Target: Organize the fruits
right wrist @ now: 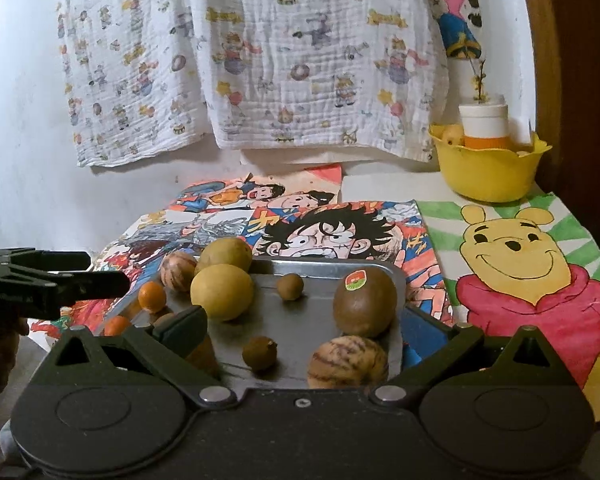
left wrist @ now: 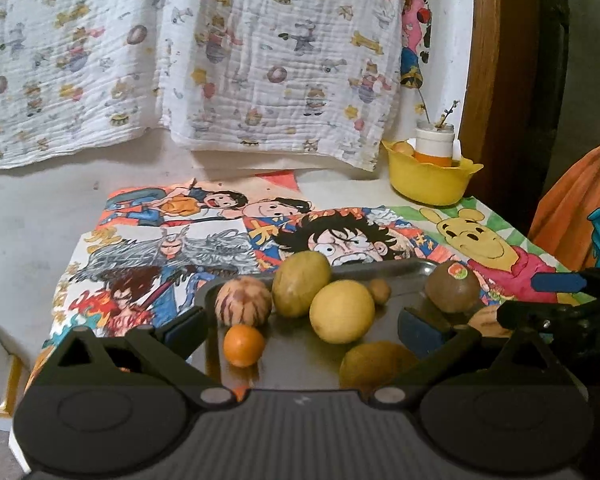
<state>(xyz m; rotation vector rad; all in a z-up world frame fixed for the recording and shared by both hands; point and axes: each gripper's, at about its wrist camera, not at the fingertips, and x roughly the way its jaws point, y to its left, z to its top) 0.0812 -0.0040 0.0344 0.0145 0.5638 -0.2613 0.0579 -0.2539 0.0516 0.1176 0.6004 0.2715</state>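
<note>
From the right wrist I see my right gripper (right wrist: pixel 300 332) spread wide over the metal tray (right wrist: pixel 324 270), gripping nothing. Between its fingers sit a stickered kiwi (right wrist: pixel 365 302), a striped fruit (right wrist: pixel 347 362) and a small brown one (right wrist: pixel 260 353) (the lemon (right wrist: pixel 222 292) lies farther left).
</note>
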